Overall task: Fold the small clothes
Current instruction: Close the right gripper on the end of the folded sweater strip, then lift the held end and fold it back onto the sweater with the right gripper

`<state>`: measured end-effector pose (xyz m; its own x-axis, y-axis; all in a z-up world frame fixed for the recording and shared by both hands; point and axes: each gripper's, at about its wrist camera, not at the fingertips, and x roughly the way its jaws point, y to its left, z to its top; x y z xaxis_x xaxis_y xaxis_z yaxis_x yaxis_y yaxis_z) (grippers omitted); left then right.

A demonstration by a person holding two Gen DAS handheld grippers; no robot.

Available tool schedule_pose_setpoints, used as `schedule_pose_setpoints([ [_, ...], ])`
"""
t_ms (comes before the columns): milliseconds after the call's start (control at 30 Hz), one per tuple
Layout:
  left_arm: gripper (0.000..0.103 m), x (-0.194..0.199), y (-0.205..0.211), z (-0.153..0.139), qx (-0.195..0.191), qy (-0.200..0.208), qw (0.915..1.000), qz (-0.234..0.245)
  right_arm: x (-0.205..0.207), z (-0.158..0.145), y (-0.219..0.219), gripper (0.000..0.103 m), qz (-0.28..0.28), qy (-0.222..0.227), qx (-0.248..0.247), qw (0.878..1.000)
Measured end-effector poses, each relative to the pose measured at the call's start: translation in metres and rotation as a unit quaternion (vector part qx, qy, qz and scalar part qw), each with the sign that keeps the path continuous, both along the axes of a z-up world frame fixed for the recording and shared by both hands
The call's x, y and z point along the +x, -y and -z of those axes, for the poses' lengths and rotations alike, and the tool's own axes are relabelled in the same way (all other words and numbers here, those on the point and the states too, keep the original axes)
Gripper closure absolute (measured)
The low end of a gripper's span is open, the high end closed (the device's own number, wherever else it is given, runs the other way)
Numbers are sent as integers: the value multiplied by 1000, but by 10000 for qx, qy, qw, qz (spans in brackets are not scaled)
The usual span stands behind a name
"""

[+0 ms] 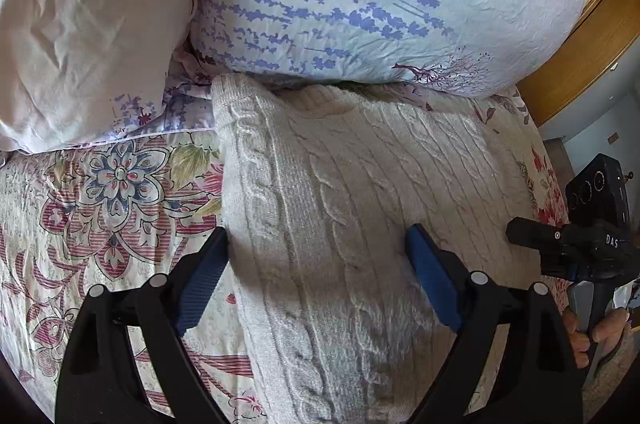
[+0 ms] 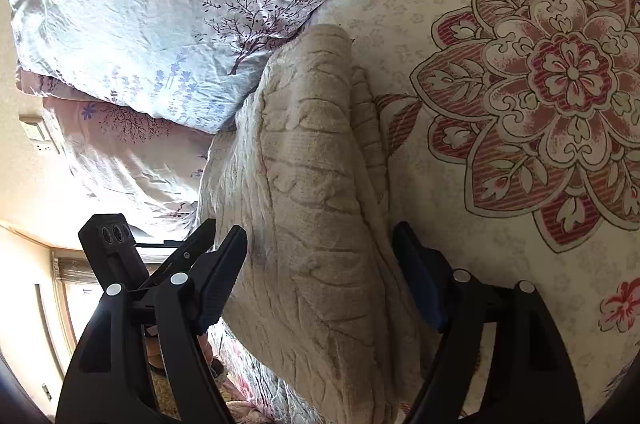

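The sweater (image 1: 360, 208) lies on the bed cover (image 1: 100, 224), one side already folded over. Both the left gripper (image 1: 316, 280) and right gripper (image 2: 320, 264) are open, holding nothing; more folds seem left.

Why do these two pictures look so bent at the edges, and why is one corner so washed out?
Both views come through fisheye lenses, so edges curve and corners go black. In the left wrist view the light is even and the knitted sweater looks sharp, with soft shadows under the pillow. In the right wrist view, window light at lower left blows out to glare, while the sweater looks warmer and shadowed.
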<state>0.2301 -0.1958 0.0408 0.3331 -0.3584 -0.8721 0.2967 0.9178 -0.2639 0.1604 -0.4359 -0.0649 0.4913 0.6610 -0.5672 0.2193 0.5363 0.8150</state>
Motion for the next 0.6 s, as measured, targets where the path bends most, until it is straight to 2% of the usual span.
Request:
schedule_pose_setpoints([
  [133, 14, -1, -3, 1, -27, -22, 10000, -19, -2, 4, 4, 26, 19, 75, 210, 9997],
  [267, 14, 0, -6, 4, -154, -96, 9998, -54, -2, 3, 2, 26, -92, 188, 173, 9996],
  [300, 18, 0, -9, 5, -259, -150, 9995, -78, -2, 3, 1, 26, -118, 232, 159, 9995],
  [367, 22, 0, -18, 5, -462, -229, 9985, -177, -1, 12, -4, 46, -195, 130, 330, 9992],
  [467, 36, 0, -29, 5, -720, -277, 9965, -325, -2, 16, -15, 55, -154, 264, 541, 9981],
  [533, 46, 1, -39, 4, -924, -341, 9943, -402, -4, 17, -18, 57, -103, 336, 692, 9970],
  [600, 52, 2, -46, 4, -1119, -402, 9919, -458, -7, 18, -20, 59, -75, 396, 827, 9958],
])
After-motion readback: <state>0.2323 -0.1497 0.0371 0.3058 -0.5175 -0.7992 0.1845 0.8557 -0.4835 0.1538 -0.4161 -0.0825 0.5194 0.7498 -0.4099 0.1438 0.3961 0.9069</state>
